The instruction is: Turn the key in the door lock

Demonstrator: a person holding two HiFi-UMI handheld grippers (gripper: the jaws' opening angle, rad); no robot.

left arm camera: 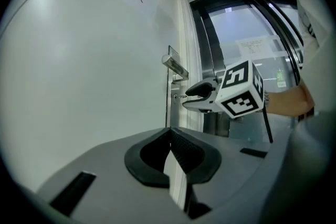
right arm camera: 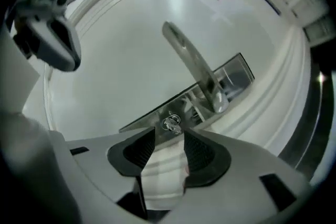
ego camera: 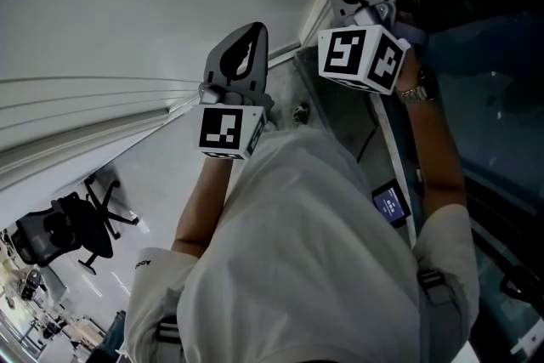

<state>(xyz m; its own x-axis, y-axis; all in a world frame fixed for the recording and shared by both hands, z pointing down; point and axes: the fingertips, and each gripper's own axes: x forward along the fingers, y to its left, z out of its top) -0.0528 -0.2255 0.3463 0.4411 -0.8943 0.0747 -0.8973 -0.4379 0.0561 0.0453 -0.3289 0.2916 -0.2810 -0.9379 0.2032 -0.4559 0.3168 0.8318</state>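
Key [right arm camera: 171, 123] is sitting in the cylinder of the steel lock plate [right arm camera: 237, 75] on the white door [right arm camera: 115, 60], just below where the lever handle [right arm camera: 190, 63] joins the plate. I am holding my right gripper [right arm camera: 169, 136] level at it with the jaws standing wide apart. The key's head is showing right at the mouth of the gap, and neither pad is pressing on it. My left gripper [left arm camera: 169, 139] is hanging off to the side, pointing along the door face with its jaws together on nothing, well away from the lock.

I am reading this as the gripping step: the gripper is lined up on the key, but nothing is being held. The next move is calling for a short push forward so the pads are straddling the key's flat head. Then comes a firm squeeze and a roll of my wrist about the key's own line. I am judging the handle to be the thing to keep clear of while rolling.
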